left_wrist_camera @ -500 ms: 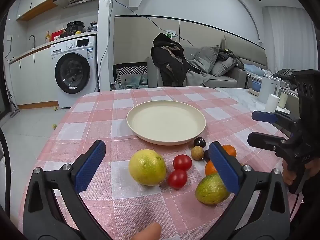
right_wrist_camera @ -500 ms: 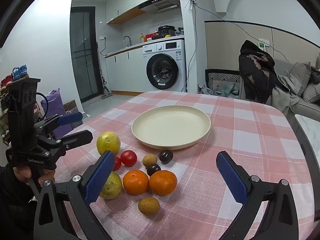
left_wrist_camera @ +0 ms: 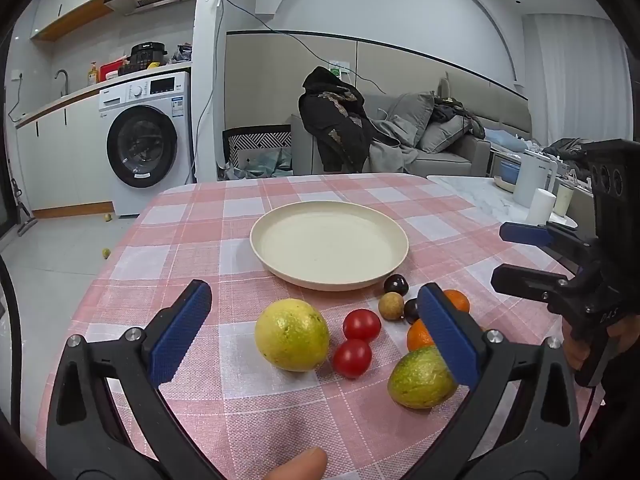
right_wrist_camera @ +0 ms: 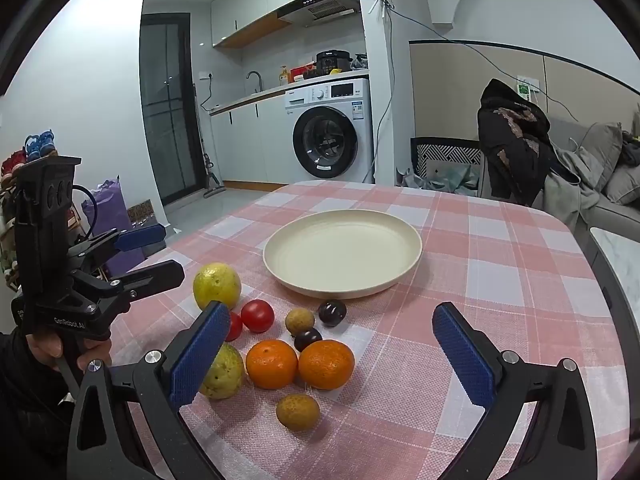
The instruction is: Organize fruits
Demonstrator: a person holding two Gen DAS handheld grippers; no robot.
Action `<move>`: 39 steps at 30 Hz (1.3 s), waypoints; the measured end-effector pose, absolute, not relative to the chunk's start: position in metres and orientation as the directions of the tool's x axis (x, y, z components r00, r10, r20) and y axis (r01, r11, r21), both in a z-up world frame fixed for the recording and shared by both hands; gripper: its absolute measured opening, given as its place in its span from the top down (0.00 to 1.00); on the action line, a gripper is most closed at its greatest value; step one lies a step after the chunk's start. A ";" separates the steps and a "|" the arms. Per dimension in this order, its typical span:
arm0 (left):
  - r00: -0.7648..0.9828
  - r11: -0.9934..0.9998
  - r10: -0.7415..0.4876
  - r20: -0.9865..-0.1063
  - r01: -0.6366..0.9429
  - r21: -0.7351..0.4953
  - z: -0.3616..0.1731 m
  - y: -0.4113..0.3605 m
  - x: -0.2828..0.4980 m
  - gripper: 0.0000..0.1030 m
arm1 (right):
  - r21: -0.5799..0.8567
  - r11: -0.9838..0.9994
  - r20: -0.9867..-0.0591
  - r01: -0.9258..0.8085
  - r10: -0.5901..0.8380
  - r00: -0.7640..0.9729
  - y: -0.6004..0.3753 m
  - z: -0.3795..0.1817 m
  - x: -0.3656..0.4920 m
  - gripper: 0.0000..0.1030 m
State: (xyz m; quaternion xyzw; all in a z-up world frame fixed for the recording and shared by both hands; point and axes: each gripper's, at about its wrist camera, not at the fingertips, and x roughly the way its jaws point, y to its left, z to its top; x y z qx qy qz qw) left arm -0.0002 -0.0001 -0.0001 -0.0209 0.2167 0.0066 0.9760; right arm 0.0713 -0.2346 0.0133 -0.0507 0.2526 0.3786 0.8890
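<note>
Nothing is sorted yet: the plate (right_wrist_camera: 414,258) is bare and every fruit sits loose on the checked tablecloth (right_wrist_camera: 500,280), on the near side of the plate.

Going left to right in the right wrist view: the left gripper (right_wrist_camera: 150,254) hangs at the table's left edge, jaws spread wide, nothing between them. Just beside it is the big yellow fruit (right_wrist_camera: 217,286), then two tomatoes (right_wrist_camera: 257,315) touching each other, one half hidden behind a blue pad. Nearer the camera, a yellow-green fruit (right_wrist_camera: 225,372), also partly hidden. Then two oranges (right_wrist_camera: 272,364) side by side and touching, with a small brown fruit (right_wrist_camera: 299,319) and two dark plums (right_wrist_camera: 332,312) between them and the plate. Another small brown fruit (right_wrist_camera: 298,411) lies alone, closest to the camera. The right gripper (right_wrist_camera: 326,354) hovers over the oranges, jaws fully wide, gripping nothing.

The left wrist view agrees: left gripper (left_wrist_camera: 312,334) wide open, with the yellow fruit (left_wrist_camera: 292,334) lying on the cloth below the gap between its pads, no contact visible. Plate (left_wrist_camera: 394,258) bare there too.

Judgement: task at the start. All the fruit in view is left to move, presumably onto the plate. Likely first picks: yellow fruit for the left, an orange for the right.
</note>
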 end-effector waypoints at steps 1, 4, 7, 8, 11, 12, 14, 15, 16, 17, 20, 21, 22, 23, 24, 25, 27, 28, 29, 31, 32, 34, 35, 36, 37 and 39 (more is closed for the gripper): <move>0.906 0.999 0.004 -0.423 -0.022 -0.037 0.000 0.000 0.000 0.00 | 0.102 0.708 -0.487 -0.698 0.648 0.586 -0.234 0.013 0.070 0.00; 0.906 0.999 0.005 -0.423 -0.023 -0.039 0.000 0.000 0.000 0.00 | 0.101 0.709 -0.488 -0.698 0.647 0.586 -0.233 0.013 0.070 0.00; 0.906 0.999 0.005 -0.423 -0.023 -0.039 0.000 0.000 0.000 0.00 | 0.100 0.708 -0.488 -0.699 0.647 0.586 -0.234 0.013 0.070 0.00; 0.906 0.999 0.005 -0.423 -0.024 -0.039 0.000 0.000 0.000 0.00 | 0.100 0.708 -0.488 -0.699 0.647 0.586 -0.234 0.013 0.069 0.00; 0.906 0.999 0.005 -0.422 -0.024 -0.039 0.000 0.000 0.000 0.00 | 0.100 0.708 -0.488 -0.699 0.647 0.586 -0.234 0.013 0.069 0.00; 0.907 0.999 0.005 -0.422 -0.024 -0.039 0.000 0.000 0.000 0.00 | 0.100 0.708 -0.487 -0.699 0.648 0.586 -0.234 0.013 0.070 0.00; 0.906 0.999 0.005 -0.422 -0.023 -0.039 0.000 0.000 0.000 0.00 | 0.099 0.707 -0.487 -0.700 0.648 0.586 -0.233 0.013 0.069 0.00; 0.906 0.999 0.005 -0.422 -0.023 -0.039 0.000 0.000 0.000 0.00 | 0.098 0.707 -0.489 -0.701 0.647 0.585 -0.231 0.012 0.069 0.00; 0.906 0.999 0.004 -0.423 -0.023 -0.039 0.000 0.000 0.000 0.00 | 0.098 0.708 -0.489 -0.700 0.647 0.585 -0.232 0.012 0.068 0.00; 0.906 0.999 0.005 -0.422 -0.024 -0.039 0.000 0.000 0.000 0.00 | 0.098 0.708 -0.488 -0.700 0.647 0.586 -0.232 0.012 0.067 0.00; 0.906 0.999 0.005 -0.423 -0.023 -0.038 0.000 0.000 0.000 0.00 | 0.099 0.707 -0.488 -0.700 0.647 0.585 -0.232 0.012 0.068 0.00; 0.906 0.999 0.004 -0.422 -0.022 -0.038 0.000 0.000 0.000 0.00 | 0.099 0.707 -0.488 -0.700 0.647 0.585 -0.232 0.012 0.068 0.00; 0.906 0.999 0.005 -0.422 -0.023 -0.038 0.000 0.000 0.000 0.00 | 0.099 0.707 -0.488 -0.701 0.648 0.585 -0.232 0.012 0.068 0.00; 0.907 0.999 0.005 -0.422 -0.024 -0.038 0.000 0.000 -0.001 0.00 | 0.098 0.707 -0.489 -0.701 0.648 0.585 -0.232 0.012 0.068 0.00; 0.907 0.999 0.005 -0.421 -0.023 -0.038 0.000 0.000 0.000 0.00 | 0.097 0.707 -0.488 -0.700 0.647 0.586 -0.232 0.012 0.068 0.00; 0.907 0.999 0.004 -0.422 -0.022 -0.038 0.000 0.000 0.000 0.00 | 0.098 0.707 -0.488 -0.700 0.647 0.586 -0.232 0.012 0.068 0.00; 0.907 0.999 0.004 -0.422 -0.023 -0.038 0.000 0.000 0.000 0.00 | 0.098 0.707 -0.489 -0.700 0.647 0.585 -0.232 0.012 0.069 0.00; 0.907 0.999 0.004 -0.422 -0.022 -0.038 0.000 0.000 0.000 0.00 | 0.098 0.708 -0.489 -0.699 0.646 0.586 -0.232 0.012 0.068 0.00; 0.907 0.999 0.005 -0.422 -0.023 -0.038 0.000 0.000 0.000 0.00 | 0.098 0.708 -0.489 -0.699 0.646 0.586 -0.232 0.012 0.068 0.00; 0.907 0.999 0.004 -0.422 -0.022 -0.038 0.000 0.000 0.000 0.00 | 0.098 0.707 -0.489 -0.700 0.647 0.585 -0.232 0.012 0.068 0.00; 0.907 0.999 0.004 -0.422 -0.022 -0.038 0.000 0.000 0.000 0.00 | 0.098 0.707 -0.489 -0.700 0.647 0.585 -0.232 0.012 0.068 0.00; 0.907 0.999 0.005 -0.422 -0.023 -0.037 0.000 0.000 0.000 0.00 | 0.097 0.707 -0.489 -0.700 0.647 0.585 -0.232 0.012 0.068 0.00; 0.907 0.999 0.004 -0.422 -0.022 -0.038 0.000 0.000 0.000 0.00 | 0.097 0.707 -0.489 -0.700 0.647 0.585 -0.232 0.012 0.068 0.00; 0.907 0.999 0.004 -0.422 -0.022 -0.038 0.000 0.000 0.000 0.00 | 0.098 0.708 -0.489 -0.700 0.647 0.586 -0.232 0.012 0.068 0.00; 0.907 0.999 0.004 -0.422 -0.022 -0.037 0.000 0.000 0.000 0.00 | 0.099 0.708 -0.489 -0.699 0.646 0.586 -0.232 0.012 0.068 0.00; 0.907 0.999 0.004 -0.422 -0.022 -0.037 0.000 0.000 0.000 0.00 | 0.098 0.708 -0.489 -0.699 0.647 0.586 -0.232 0.012 0.068 0.00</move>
